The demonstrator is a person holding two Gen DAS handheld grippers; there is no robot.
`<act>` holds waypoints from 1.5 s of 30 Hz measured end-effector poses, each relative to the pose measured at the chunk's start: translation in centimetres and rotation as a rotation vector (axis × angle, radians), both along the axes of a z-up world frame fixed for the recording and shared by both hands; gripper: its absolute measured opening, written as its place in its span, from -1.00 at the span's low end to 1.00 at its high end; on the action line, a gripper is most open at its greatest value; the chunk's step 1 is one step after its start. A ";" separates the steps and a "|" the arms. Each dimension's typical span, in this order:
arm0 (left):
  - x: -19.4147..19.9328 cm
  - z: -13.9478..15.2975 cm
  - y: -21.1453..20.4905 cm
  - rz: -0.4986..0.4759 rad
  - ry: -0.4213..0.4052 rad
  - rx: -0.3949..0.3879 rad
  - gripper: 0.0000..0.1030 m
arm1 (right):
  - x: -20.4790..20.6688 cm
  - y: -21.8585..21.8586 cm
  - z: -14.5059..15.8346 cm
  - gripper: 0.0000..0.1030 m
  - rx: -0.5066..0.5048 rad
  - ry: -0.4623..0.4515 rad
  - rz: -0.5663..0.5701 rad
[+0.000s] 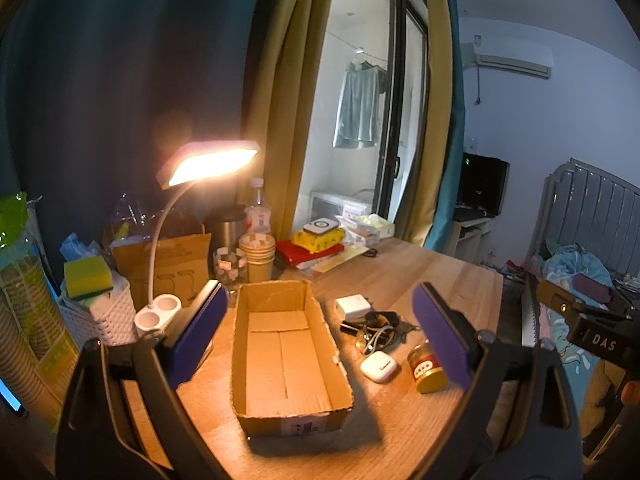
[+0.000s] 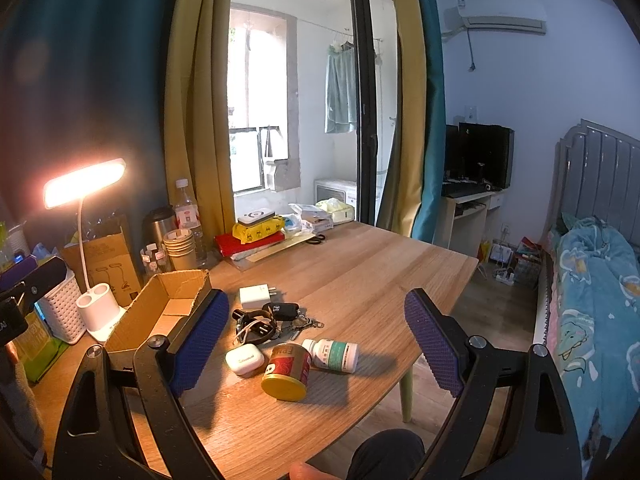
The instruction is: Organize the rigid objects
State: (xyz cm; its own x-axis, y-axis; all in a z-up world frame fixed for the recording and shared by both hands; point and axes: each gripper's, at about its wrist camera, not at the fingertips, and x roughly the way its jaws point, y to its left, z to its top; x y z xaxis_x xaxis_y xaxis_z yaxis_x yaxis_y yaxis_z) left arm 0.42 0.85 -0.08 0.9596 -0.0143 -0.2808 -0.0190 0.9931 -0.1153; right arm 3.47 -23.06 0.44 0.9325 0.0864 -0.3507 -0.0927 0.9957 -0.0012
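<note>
Keys [image 2: 276,318], charger [image 2: 255,296] and earbud case [image 2: 244,358] crowd beside cardboard box [image 1: 286,352].

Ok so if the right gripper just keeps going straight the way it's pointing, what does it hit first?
Most likely the red can with the gold lid, lying on its side on the table between the open jaws of the right gripper. The white earbud case and white pill bottle flank it closely; depth is unclear.

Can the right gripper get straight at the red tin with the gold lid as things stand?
Probably yes. The right gripper is open, and the red tin with the gold lid lies on its side between its fingers. The white earbud case and white pill bottle crowd it closely.
</note>
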 end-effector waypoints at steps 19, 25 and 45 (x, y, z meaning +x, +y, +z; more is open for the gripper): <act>0.1 -0.1 0.3 0.006 0.004 -0.004 0.83 | 0.0 -0.2 -0.1 0.78 -0.001 0.008 0.004; 0.8 -0.5 0.8 0.021 0.022 -0.004 0.83 | 0.0 -0.3 -0.7 0.78 0.002 0.012 0.004; 8.9 -9.8 4.9 0.136 0.355 -0.049 0.83 | 8.4 -0.9 -6.7 0.78 -0.008 0.214 -0.006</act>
